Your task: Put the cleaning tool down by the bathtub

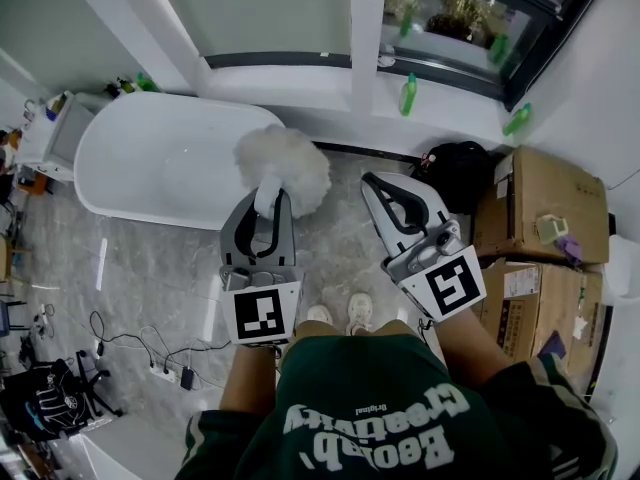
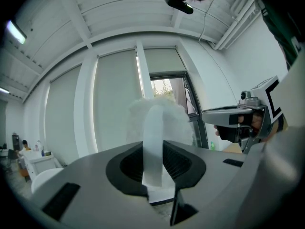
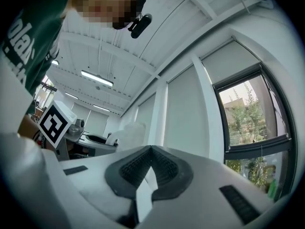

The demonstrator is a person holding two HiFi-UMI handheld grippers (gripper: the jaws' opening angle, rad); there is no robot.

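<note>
The cleaning tool is a fluffy white duster on a flat white handle. My left gripper is shut on that handle, and the duster head hangs over the floor just off the right end of the white bathtub. In the left gripper view the fluff rises straight ahead of the jaws. My right gripper is held level to the right of the duster, its jaws closed together with nothing in them. It also shows at the right of the left gripper view.
Cardboard boxes and a black bag stand at the right. Green bottles sit on the window sill. A power strip with cables lies on the marble floor at the lower left. The person's shoes are below the grippers.
</note>
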